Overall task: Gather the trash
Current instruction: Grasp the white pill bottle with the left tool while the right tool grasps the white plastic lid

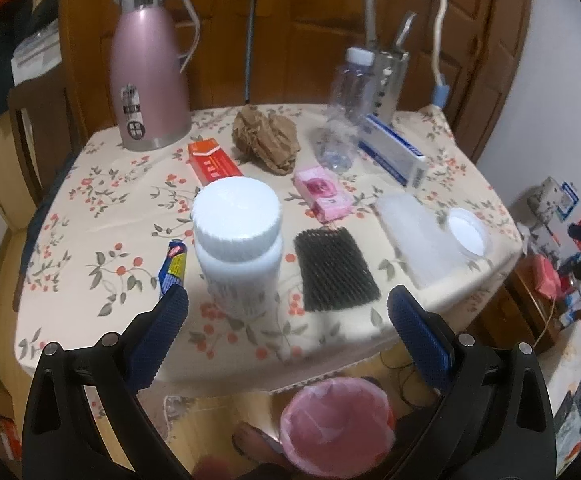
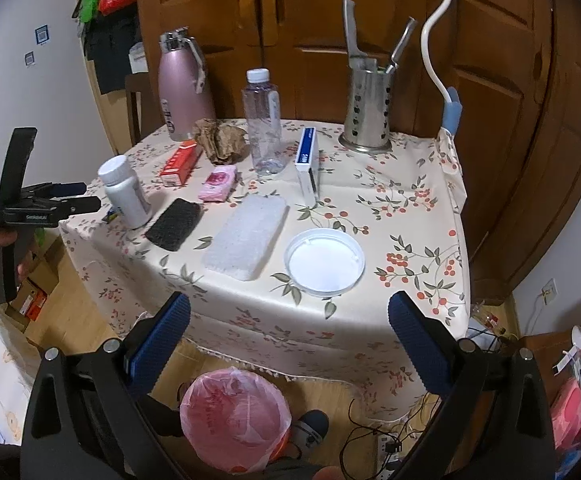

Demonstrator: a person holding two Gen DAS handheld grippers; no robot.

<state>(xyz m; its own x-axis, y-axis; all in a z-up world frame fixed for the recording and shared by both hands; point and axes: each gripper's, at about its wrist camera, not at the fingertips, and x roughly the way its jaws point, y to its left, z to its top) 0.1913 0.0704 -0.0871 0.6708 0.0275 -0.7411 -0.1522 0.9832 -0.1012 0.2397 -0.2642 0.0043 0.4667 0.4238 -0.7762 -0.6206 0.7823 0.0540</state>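
Table w/ floral cloth (image 2: 410,208): near front edge, L to R, ribbed-cap white bottle (image 1: 237,240), black foam mesh (image 1: 335,268), white foam pad (image 2: 246,236), round lid (image 2: 324,261). Pink-lined bin (image 2: 234,424) on floor below front edge. Left gripper (image 1: 286,328) & right gripper (image 2: 288,330) both spread wide, empty.

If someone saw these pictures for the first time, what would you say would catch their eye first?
Probably the tall pink thermos at the table's far left corner, standing over a floral tablecloth strewn with small items. Next, the white pill bottle right in front of the open left tongs, near the table's front edge. Then the bin with a pink liner on the floor below the front edge, beneath the open right tongs.
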